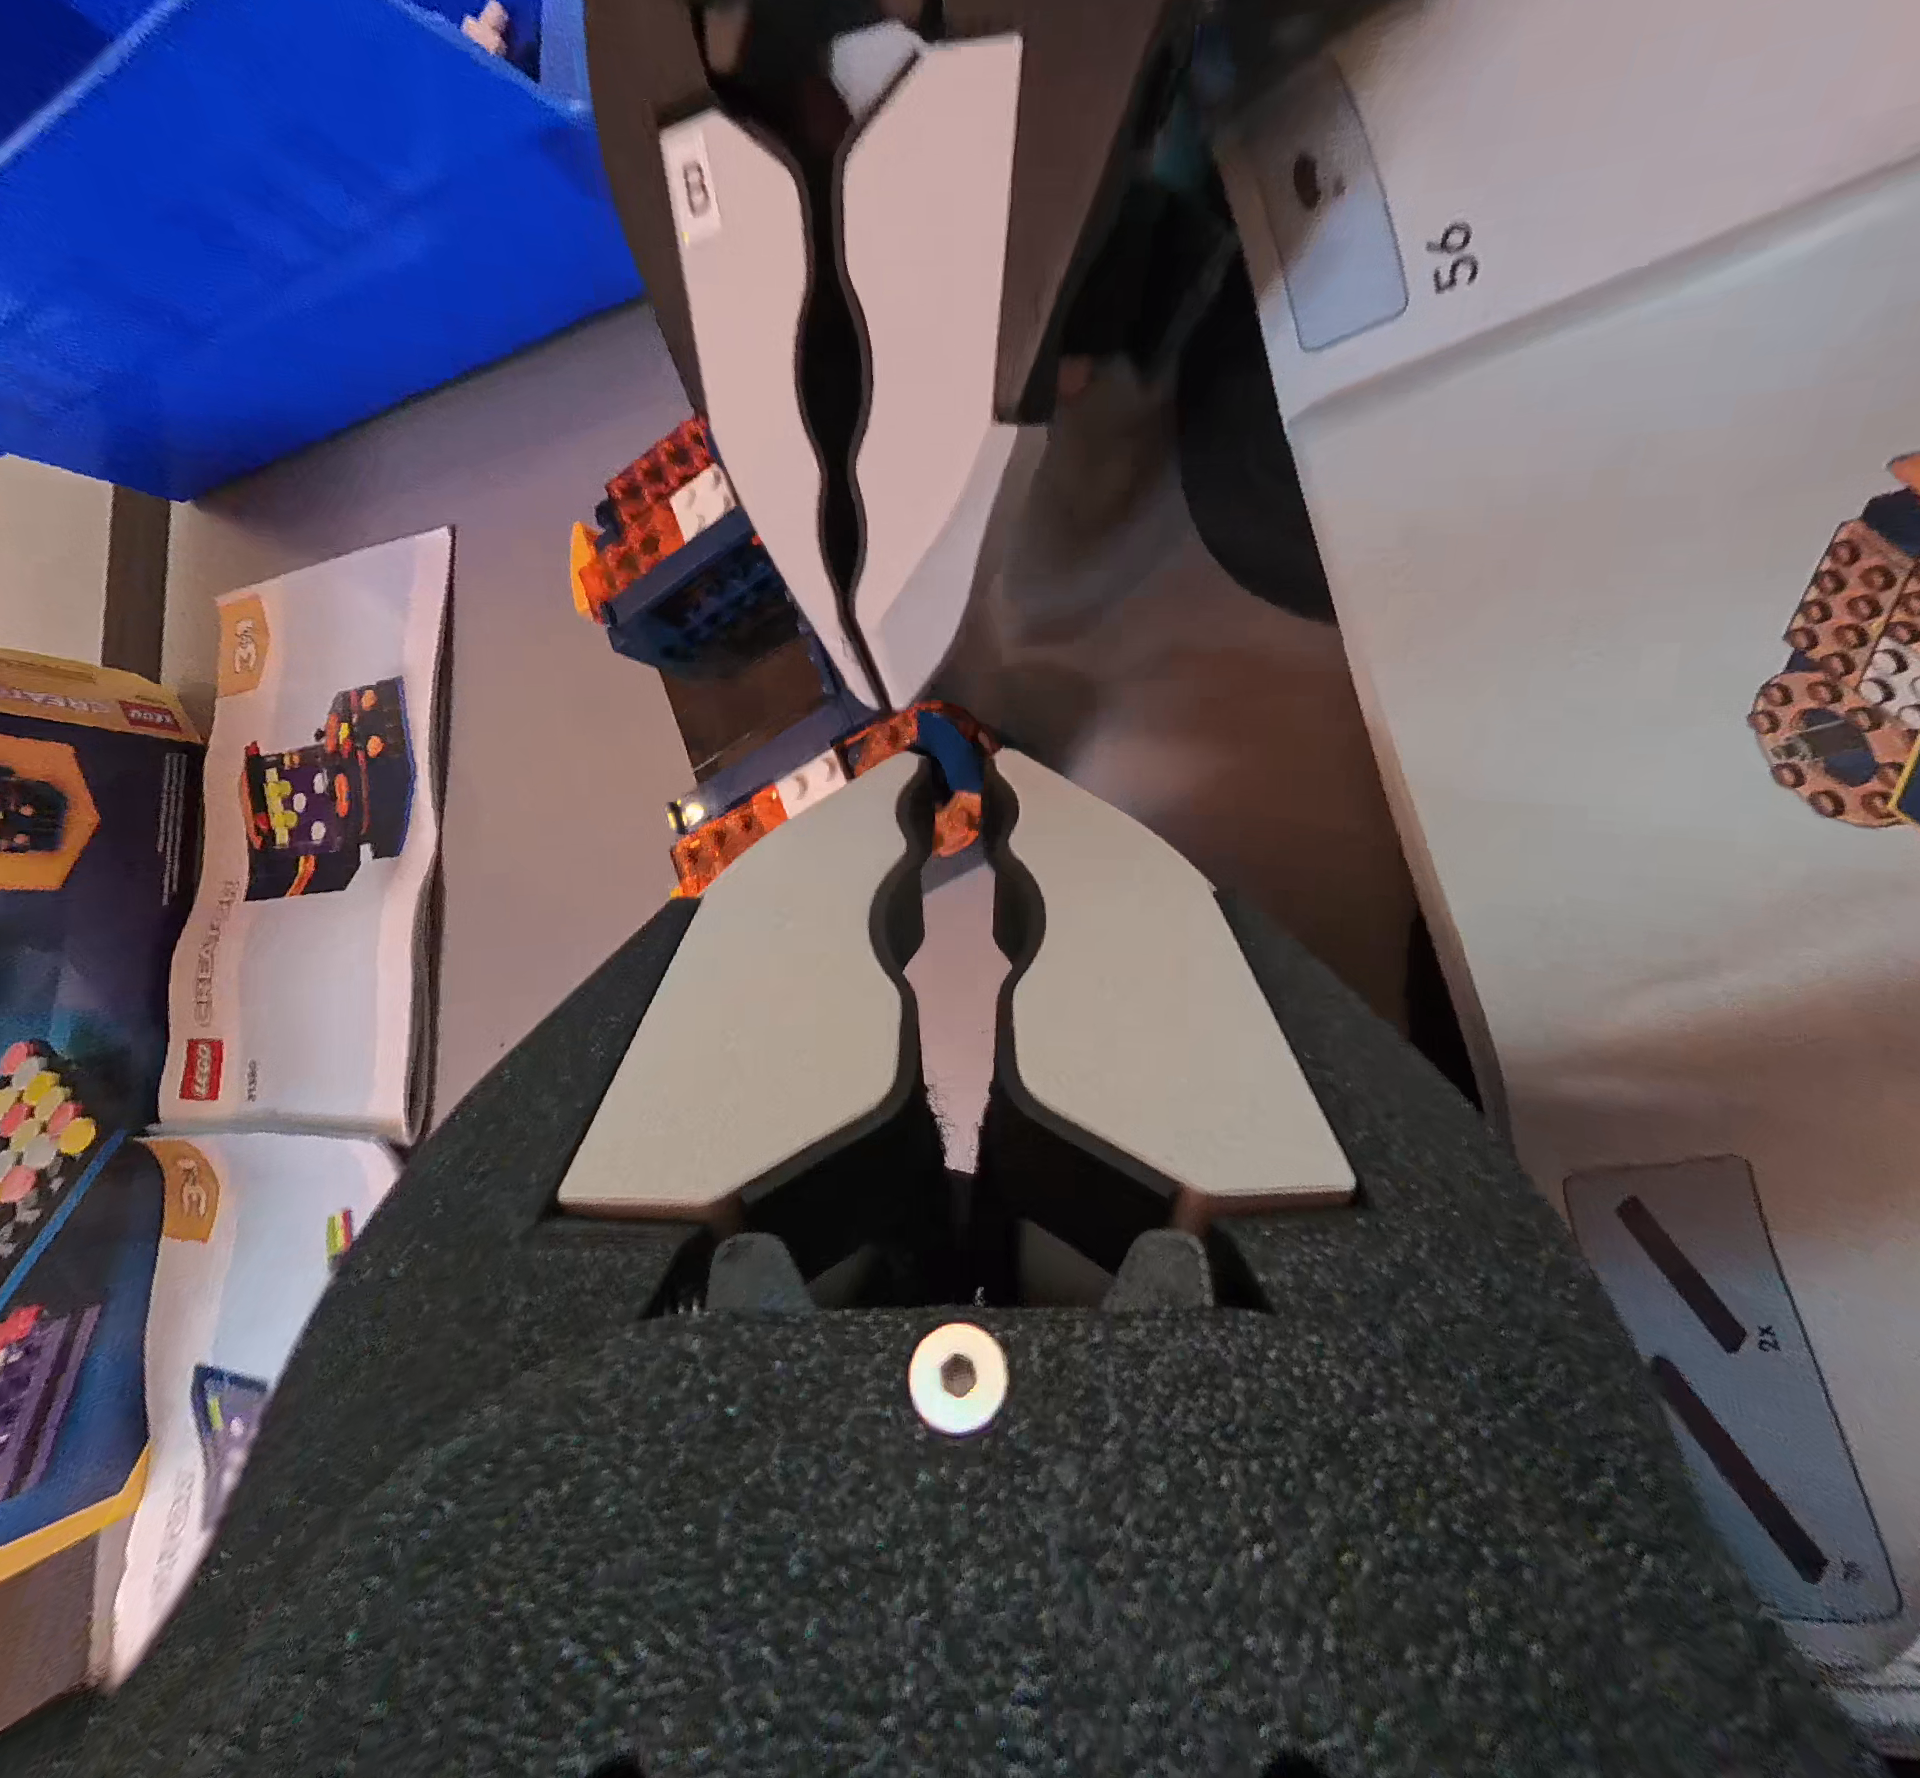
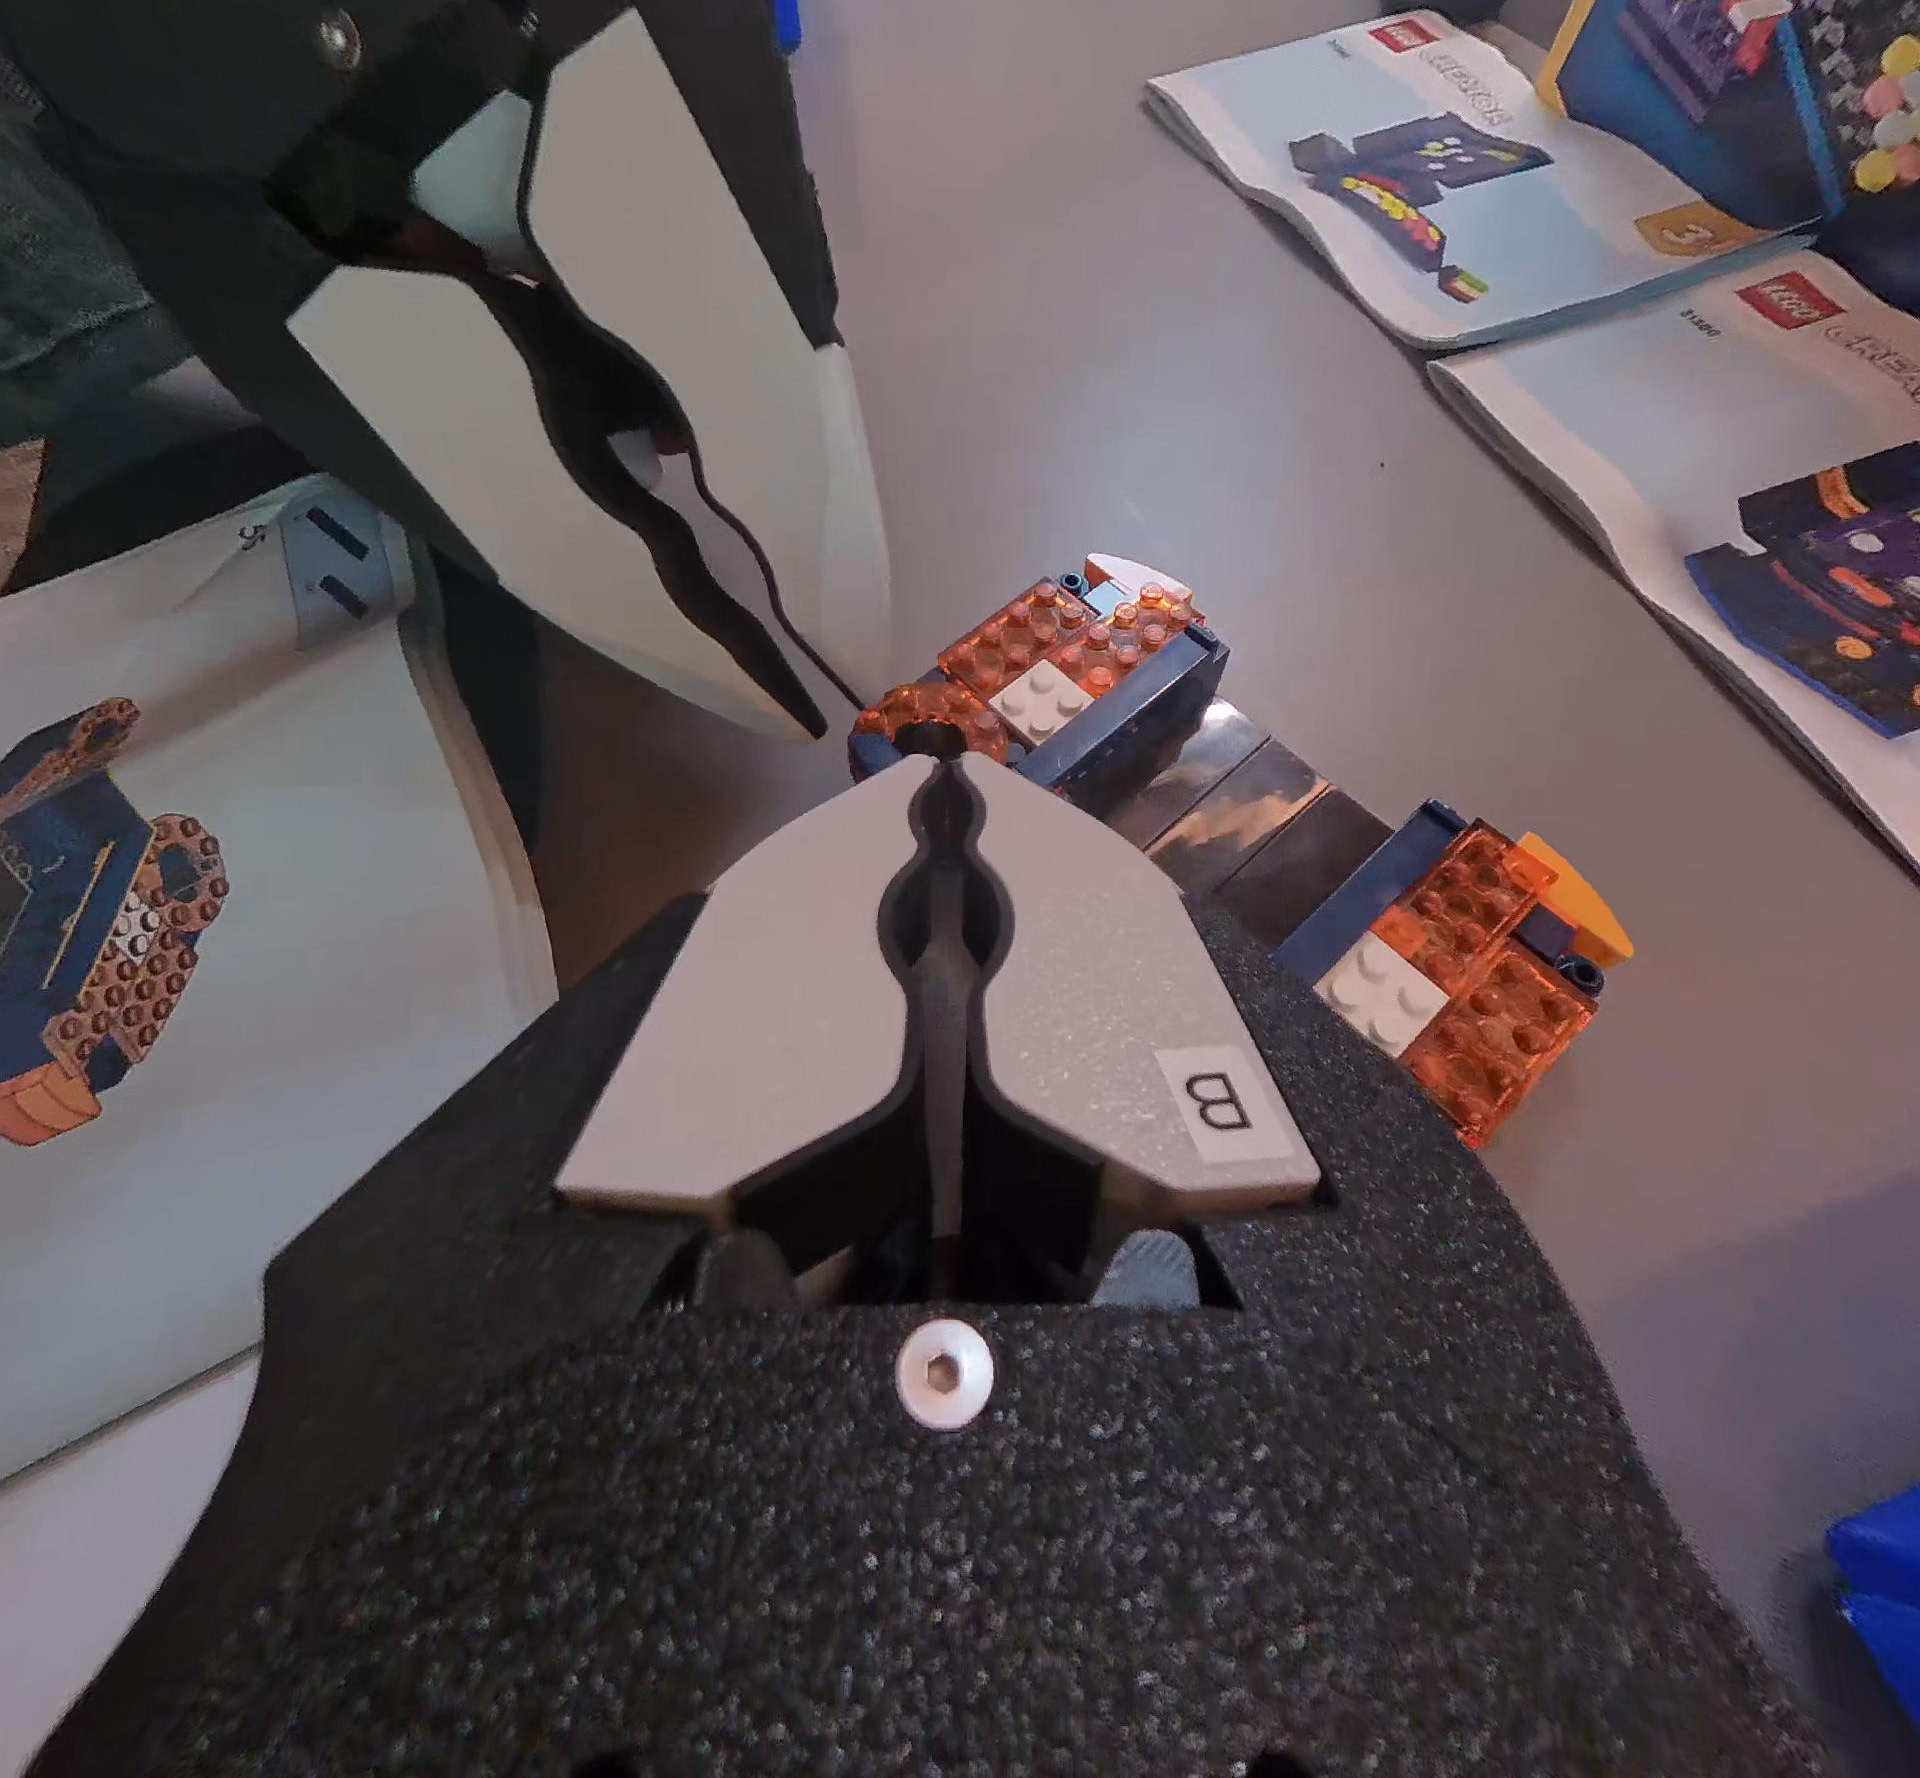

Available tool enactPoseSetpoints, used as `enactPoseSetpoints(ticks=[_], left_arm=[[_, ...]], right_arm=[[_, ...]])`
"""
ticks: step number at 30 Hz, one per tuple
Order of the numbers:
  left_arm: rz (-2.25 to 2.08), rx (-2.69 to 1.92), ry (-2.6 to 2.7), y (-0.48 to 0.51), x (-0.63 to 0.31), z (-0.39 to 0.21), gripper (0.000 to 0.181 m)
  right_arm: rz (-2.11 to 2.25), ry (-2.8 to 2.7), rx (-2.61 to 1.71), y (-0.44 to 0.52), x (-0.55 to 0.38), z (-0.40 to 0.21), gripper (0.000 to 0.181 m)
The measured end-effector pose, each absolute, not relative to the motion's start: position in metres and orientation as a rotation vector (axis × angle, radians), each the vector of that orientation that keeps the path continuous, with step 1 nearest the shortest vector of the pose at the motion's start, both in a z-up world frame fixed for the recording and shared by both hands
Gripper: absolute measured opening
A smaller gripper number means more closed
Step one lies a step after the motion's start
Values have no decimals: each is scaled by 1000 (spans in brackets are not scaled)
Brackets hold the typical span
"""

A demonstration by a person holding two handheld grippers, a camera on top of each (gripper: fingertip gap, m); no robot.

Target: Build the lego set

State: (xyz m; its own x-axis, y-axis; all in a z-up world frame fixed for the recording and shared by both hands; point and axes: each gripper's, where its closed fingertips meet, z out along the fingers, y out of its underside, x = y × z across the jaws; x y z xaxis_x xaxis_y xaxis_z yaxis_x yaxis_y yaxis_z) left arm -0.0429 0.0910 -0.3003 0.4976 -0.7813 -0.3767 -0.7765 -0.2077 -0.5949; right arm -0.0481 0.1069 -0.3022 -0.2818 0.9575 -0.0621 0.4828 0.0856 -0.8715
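Orange ring piece on end of lego build, mid grey table. Pinched narrow betw. left gripper fingertips. Right gripper closed tip-to-tip, nothing between, touching ring from opp. side. Open instruction page beside build; two booklets and box farther off. Blue bin nearby.

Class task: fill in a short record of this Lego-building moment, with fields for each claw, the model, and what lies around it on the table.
left claw: tips closed on the orange ring piece at the model's end
right claw: closed, tips at the same ring
model: dark blue with orange translucent bricks, on the grey table
open manual: beside the left claw
closed booklets: beyond the model
set box: behind the booklets
blue bin: far side of the table
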Motion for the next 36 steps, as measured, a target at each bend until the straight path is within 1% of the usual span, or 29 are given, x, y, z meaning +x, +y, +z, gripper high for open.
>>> enactPoseSetpoints(ticks=[6,16,26,36], left_arm=[[-24,-2012,1287,93,-44,-311,5],[-48,-1996,1306,89,-46,-311,4],[-37,-1984,1382,88,-47,-312,4],[-49,-1968,1437,89,-47,-311,3]], right_arm=[[1115,-1876,-1395,101,-47,-307,0],[1142,-1853,-1408,102,-47,-305,0],[1160,-1837,-1297,95,-49,-296,0],[1142,-1894,-1325,92,-48,-304,0]])
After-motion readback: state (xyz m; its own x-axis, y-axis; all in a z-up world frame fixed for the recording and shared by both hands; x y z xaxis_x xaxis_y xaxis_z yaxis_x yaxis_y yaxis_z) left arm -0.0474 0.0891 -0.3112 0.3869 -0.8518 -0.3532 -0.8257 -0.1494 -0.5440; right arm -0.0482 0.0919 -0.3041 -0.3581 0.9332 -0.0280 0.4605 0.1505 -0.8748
